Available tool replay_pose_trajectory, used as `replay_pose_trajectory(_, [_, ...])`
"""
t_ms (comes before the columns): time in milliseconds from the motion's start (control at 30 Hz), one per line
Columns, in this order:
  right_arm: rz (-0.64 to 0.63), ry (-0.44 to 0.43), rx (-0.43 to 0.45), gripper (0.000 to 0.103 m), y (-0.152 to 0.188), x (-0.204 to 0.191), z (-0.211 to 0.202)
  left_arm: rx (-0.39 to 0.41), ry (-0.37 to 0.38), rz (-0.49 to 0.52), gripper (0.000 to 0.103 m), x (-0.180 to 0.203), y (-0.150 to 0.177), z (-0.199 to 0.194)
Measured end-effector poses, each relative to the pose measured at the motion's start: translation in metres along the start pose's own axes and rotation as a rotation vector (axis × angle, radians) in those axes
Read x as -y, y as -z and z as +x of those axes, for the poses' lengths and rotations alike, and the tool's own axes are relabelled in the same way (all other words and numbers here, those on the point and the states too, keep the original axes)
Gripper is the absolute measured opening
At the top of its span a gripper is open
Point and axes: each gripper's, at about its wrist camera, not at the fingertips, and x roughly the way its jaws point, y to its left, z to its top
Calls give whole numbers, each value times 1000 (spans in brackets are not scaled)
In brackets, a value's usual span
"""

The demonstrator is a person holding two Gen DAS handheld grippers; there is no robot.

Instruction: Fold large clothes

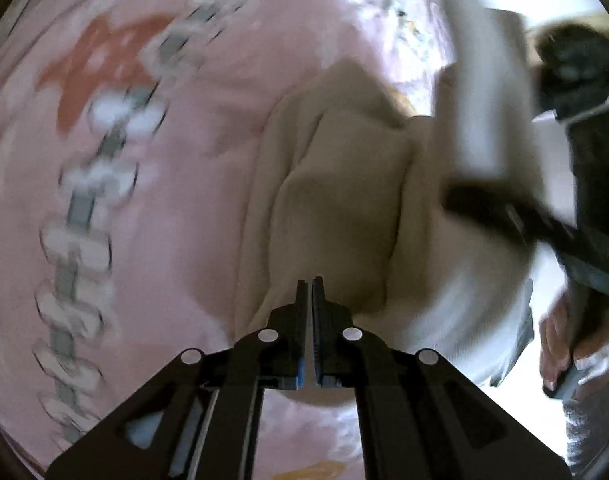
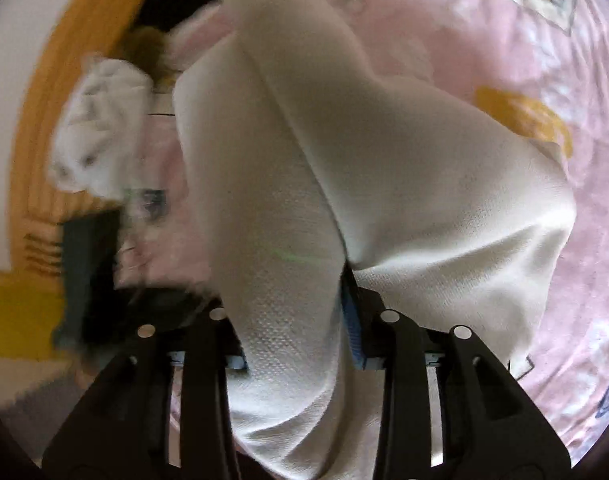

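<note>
Left gripper (image 1: 309,280) pressed closed, fingertips meeting, a thin edge of the cream garment (image 1: 336,184) pinched. Right gripper (image 2: 304,292) clamped on a thick fold, one finger hidden under cloth.

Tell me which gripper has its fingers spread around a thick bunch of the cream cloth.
The right gripper: a thick fold of cream cloth runs between its spread fingers. The left gripper is pinched nearly shut.

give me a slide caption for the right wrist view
Right claw gripping a bunched cream garment above a pink printed bedsheet.
</note>
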Motion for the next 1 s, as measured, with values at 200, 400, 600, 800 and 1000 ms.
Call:
replay_pose_trajectory(200, [102, 59, 7, 58, 6, 16, -3, -91, 69, -126, 3, -20, 32, 47])
replay_pose_trajectory(400, [142, -117, 227, 62, 15, -7, -80, -133, -80, 4, 4, 0, 60, 70])
replay_pose_trajectory(600, [126, -89, 363, 55, 98, 1, -106, -150, -331, 128, 5, 5, 80, 72])
replay_pose_trajectory(800, [182, -134, 205, 11, 137, 24, -5, -183, -423, 46, 5, -30, 83, 60])
replay_pose_trajectory(1000, [190, -27, 173, 0, 131, 14, 60, -20, -278, 4, 5, 28, 51, -8])
